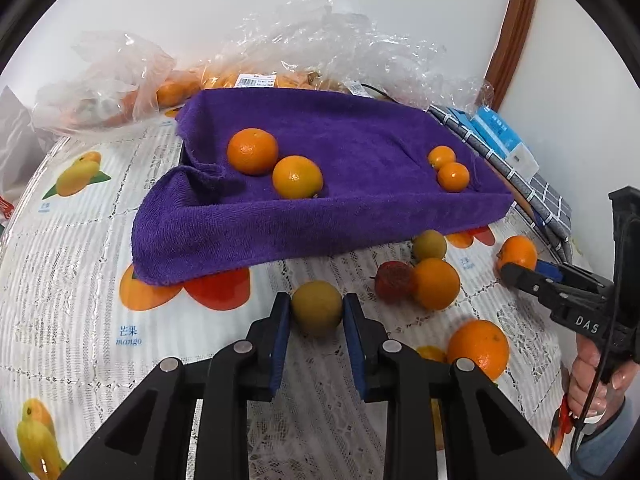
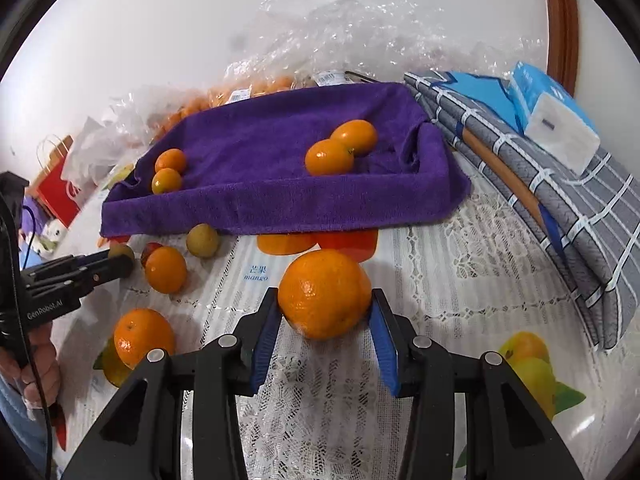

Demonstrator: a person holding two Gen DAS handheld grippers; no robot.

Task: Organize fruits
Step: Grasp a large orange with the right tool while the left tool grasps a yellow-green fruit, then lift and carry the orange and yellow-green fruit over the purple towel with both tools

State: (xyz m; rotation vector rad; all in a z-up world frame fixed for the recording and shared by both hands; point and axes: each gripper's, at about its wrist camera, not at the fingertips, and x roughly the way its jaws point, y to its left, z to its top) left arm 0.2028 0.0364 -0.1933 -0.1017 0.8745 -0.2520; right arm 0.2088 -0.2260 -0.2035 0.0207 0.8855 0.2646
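A tray lined with a purple towel (image 1: 352,216) (image 2: 280,208) holds two oranges (image 1: 253,151) and two smaller ones (image 1: 453,176). My left gripper (image 1: 316,312) is shut on a yellow-green round fruit (image 1: 317,306) just above the table; it also shows in the right wrist view (image 2: 116,260). My right gripper (image 2: 325,312) is shut on a large orange (image 2: 325,294); it shows in the left wrist view (image 1: 516,268) with that orange (image 1: 517,253). Loose on the table lie two oranges (image 1: 436,284) (image 1: 478,348), a red fruit (image 1: 394,282) and another yellow-green fruit (image 1: 429,245).
Clear plastic bags of oranges (image 1: 256,76) lie behind the tray against the wall. A folded grey checked cloth (image 2: 560,200) with a tissue pack (image 2: 556,120) lies right of the tray. A red paper bag (image 2: 56,192) stands at the far left. The tablecloth (image 1: 80,264) has fruit prints.
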